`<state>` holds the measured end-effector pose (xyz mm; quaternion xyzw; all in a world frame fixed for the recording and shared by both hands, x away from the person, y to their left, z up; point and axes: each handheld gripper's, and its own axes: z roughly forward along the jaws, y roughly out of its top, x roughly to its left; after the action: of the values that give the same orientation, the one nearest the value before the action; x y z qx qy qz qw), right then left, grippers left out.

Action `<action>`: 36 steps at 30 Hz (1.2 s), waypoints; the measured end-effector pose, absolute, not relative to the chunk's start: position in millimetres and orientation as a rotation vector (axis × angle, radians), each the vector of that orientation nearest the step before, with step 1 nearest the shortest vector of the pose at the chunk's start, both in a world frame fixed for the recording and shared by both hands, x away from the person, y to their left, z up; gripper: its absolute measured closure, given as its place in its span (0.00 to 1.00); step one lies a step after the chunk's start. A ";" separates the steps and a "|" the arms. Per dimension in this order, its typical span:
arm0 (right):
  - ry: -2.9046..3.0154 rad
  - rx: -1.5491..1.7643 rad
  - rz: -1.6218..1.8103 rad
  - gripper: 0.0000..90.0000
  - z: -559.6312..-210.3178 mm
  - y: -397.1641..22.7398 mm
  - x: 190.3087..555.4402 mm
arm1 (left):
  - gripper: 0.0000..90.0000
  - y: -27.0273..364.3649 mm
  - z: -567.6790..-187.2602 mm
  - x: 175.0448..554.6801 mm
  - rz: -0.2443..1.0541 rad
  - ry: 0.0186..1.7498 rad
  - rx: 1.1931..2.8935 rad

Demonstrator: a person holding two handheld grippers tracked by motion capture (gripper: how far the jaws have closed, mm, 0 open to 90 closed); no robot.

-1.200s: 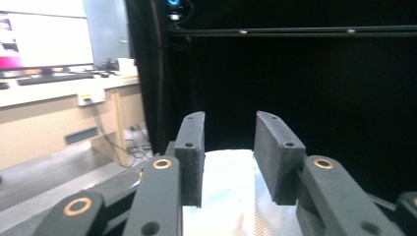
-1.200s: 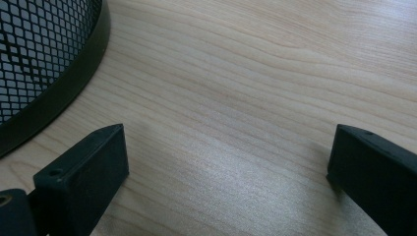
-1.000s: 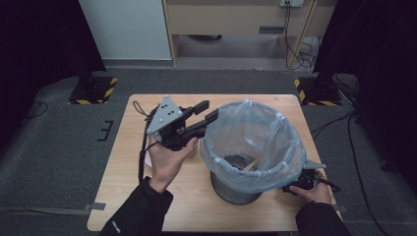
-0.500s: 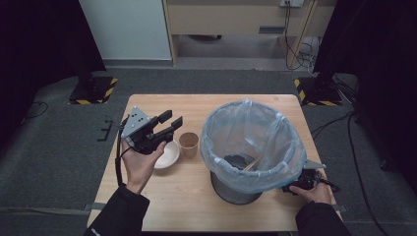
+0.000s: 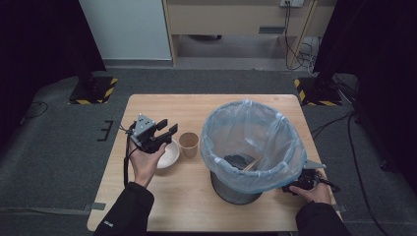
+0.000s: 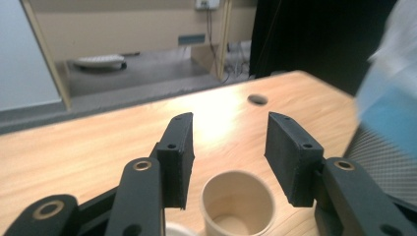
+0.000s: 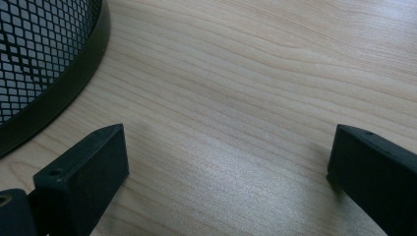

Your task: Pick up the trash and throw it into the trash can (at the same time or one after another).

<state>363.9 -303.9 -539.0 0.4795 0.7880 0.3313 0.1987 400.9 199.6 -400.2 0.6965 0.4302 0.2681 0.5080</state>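
High view: the left gripper (image 5: 166,132) hangs over the white bowl (image 5: 168,153) at about nine o'clock of the wooden table (image 5: 162,206), the person's left hand (image 5: 146,160) beneath it, jaws pointing toward three o'clock at the brown paper cup (image 5: 189,144); the jaws stand parted and have just been opening, with nothing pressed between them; the cup stands upright just beside the bowl, between it and the black mesh bin (image 5: 236,192), whose pale blue plastic liner (image 5: 251,140) is folded over the rim; two wooden sticks (image 5: 252,163) lean inside the bin (their lower ends are lost in the dark bottom); the right gripper (image 5: 301,181) rests low at about four o'clock of the bin's foot, held in the right hand (image 5: 314,191)

Left gripper view: the two black jaws rise apart from the bottom edge, and the gap midway between them (image 6: 228,147) shows bare tabletop; the cup (image 6: 238,206) sits below that gap at six o'clock, its open mouth facing up, empty as far as can be seen and free of both pads; a sliver of the bowl (image 6: 179,229) shows at seven o'clock; the liner (image 6: 388,93) blurs at three o'clock

Right gripper view: the jaws stand wide apart over the plain wood (image 7: 246,98), the midpoint between them (image 7: 228,162) clear of any object; the bin's mesh wall (image 7: 44,54) curves away at ten o'clock, close to the left jaw yet apart from it
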 end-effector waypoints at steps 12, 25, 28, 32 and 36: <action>2.204 1.341 0.927 0.02 -539.0 -303.9 363.9 | 0.58 188.7 -440.8 425.5 0.619 1.120 1.758; 2.205 1.340 0.927 0.02 -539.0 -303.9 364.0 | 0.72 182.0 -469.7 437.7 0.521 1.195 1.822; 2.205 1.341 0.927 0.02 -539.0 -303.9 364.0 | 0.76 179.9 -472.9 438.8 0.500 1.205 1.837; 2.204 1.344 0.928 0.02 -539.0 -303.7 363.9 | 0.81 177.1 -476.1 440.1 0.476 1.222 1.851; 2.205 1.344 0.928 0.02 -539.0 -303.8 363.9 | 0.87 176.0 -478.0 441.4 0.465 1.240 1.862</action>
<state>363.9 -303.8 -539.0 0.4802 0.7876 0.3316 0.1977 441.4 176.0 -478.0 0.7412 0.4936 0.1851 0.4156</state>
